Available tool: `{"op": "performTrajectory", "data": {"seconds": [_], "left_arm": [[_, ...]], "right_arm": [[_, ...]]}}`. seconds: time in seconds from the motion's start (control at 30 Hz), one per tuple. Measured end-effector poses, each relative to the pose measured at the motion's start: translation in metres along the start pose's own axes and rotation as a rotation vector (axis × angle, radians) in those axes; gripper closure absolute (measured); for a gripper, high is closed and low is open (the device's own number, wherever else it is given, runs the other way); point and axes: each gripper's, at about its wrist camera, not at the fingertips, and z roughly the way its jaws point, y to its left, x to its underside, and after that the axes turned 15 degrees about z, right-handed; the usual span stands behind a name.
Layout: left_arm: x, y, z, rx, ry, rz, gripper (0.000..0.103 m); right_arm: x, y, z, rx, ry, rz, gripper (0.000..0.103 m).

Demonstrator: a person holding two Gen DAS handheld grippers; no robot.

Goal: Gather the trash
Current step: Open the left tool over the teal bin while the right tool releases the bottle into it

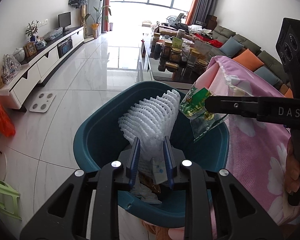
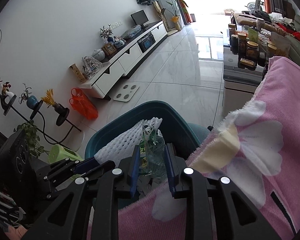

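One teal bin [image 1: 86, 138] on floor beside pink blanket [image 1: 256, 124]. Left claw [image 1: 152, 146] over bin, two blue fingers flanking one white foam net sleeve [image 1: 150, 118]; whether pads pressed it, cannot tell. Right claw [image 2: 152, 156] above bin rim, one green plastic wrapper [image 2: 152, 146] between fingers; grip unclear. Crumpled tissue [image 1: 146, 196] and brown scrap in bin.
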Motion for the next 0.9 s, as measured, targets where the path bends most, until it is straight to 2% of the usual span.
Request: {"op": "performTrajectory", "data": {"seconds": [0.17, 0.3, 0.4, 0.57, 0.8, 0.9], "left_arm": [[0.004, 0.007, 0.013, -0.012, 0.025, -0.015, 0.068], [0.004, 0.010, 0.015, -0.018, 0.029, -0.022, 0.065], [0.004, 0.010, 0.014, -0.026, 0.024, -0.023, 0.057], [0.004, 0.016, 0.006, -0.031, 0.009, -0.037, 0.057], [-0.005, 0.009, -0.026, -0.073, -0.078, -0.030, 0.053], [-0.012, -0.004, -0.047, -0.059, -0.135, 0.011, 0.050]], "right_arm": [[-0.001, -0.001, -0.003, 0.002, -0.014, 0.006, 0.071], [0.001, -0.004, -0.005, -0.003, -0.018, 0.012, 0.070], [-0.001, -0.009, -0.010, -0.010, -0.024, 0.020, 0.069], [0.002, -0.018, -0.024, -0.022, -0.042, 0.033, 0.069], [0.011, -0.033, -0.064, -0.042, -0.105, 0.040, 0.066], [0.016, -0.041, -0.088, -0.050, -0.144, 0.043, 0.064]]}}
